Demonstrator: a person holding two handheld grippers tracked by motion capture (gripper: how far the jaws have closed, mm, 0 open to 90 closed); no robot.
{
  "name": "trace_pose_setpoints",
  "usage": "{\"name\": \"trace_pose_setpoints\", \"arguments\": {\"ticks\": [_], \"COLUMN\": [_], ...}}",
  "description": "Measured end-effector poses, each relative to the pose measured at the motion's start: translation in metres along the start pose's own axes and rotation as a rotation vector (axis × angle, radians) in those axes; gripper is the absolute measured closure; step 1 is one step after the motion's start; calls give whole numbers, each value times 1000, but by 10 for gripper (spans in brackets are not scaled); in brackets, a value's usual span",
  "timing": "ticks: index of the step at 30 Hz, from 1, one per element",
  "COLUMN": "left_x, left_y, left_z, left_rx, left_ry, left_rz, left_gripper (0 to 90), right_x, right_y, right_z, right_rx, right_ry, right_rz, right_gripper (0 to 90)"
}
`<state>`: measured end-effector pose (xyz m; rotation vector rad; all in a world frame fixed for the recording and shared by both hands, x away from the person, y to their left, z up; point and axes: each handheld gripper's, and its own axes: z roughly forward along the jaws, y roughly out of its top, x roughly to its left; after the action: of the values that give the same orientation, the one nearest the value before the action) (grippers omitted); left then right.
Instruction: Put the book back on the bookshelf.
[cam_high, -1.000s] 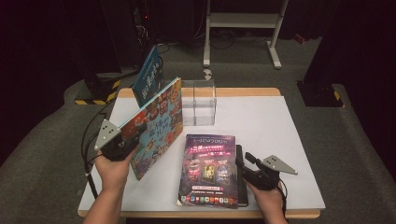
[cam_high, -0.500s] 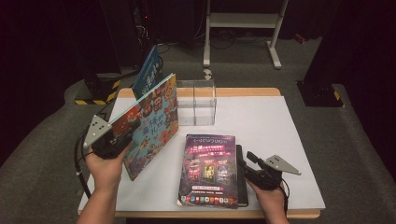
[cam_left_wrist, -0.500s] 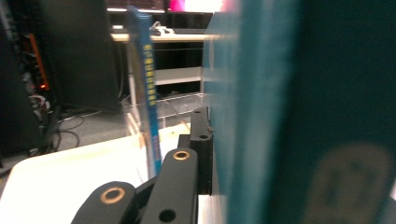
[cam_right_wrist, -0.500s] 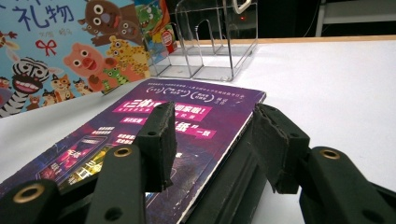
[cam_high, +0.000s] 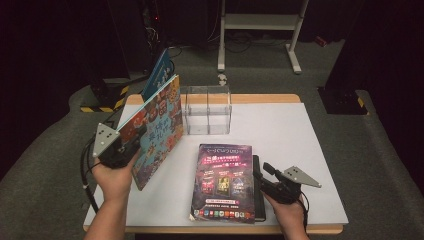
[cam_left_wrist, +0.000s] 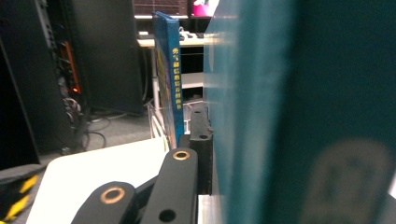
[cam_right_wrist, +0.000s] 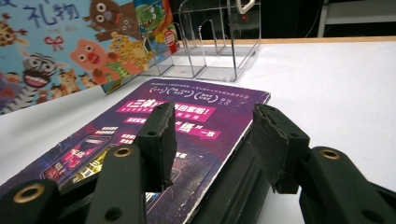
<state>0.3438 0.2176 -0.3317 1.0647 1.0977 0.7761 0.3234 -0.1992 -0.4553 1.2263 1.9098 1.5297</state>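
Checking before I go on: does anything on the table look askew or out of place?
Mostly tidy. The purple book lies flat, half covering a black book beneath it, near the right gripper. The left gripper holds the cartoon book tilted beside the clear rack.

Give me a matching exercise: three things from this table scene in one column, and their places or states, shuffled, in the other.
Things:
1. colourful cartoon-animal picture book
2. purple glossy paperback book
3. clear acrylic book rack

States:
A. lying flat on the white table
B. standing behind, no book in the slots that show
C. tilted up, clamped in the left gripper

Pairs: 1-C, 2-A, 3-B
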Motion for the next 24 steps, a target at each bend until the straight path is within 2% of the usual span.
{"name": "trace_pose_setpoints", "arguments": {"ticks": [3,6,7,10,16,24], "left_x": [-7,-13,-13,-16,-13,-11], "left_y": [-4,-6,-6,-10,-15,-21], "left_z": [12,28,28,41,65,83], "left_rx": [-9,-22,-22,-25,-49,-74], "left_ry": [14,22,22,48,85,104], "left_rz": [27,32,32,57,28,23], "left_gripper": [815,815,815,815,815,814], "right_x": [0,-1,-1,0,-1,0], "right_y": [0,0,0,1,1,0], "right_z": [-1,-1,-1,-2,-2,-2], "right_rx": [-3,-2,-2,-6,-9,-4], "right_ry": [1,5,5,9,25,29], "right_rz": [2,7,7,4,19,18], "right_gripper": [496,496,496,497,497,497]}}
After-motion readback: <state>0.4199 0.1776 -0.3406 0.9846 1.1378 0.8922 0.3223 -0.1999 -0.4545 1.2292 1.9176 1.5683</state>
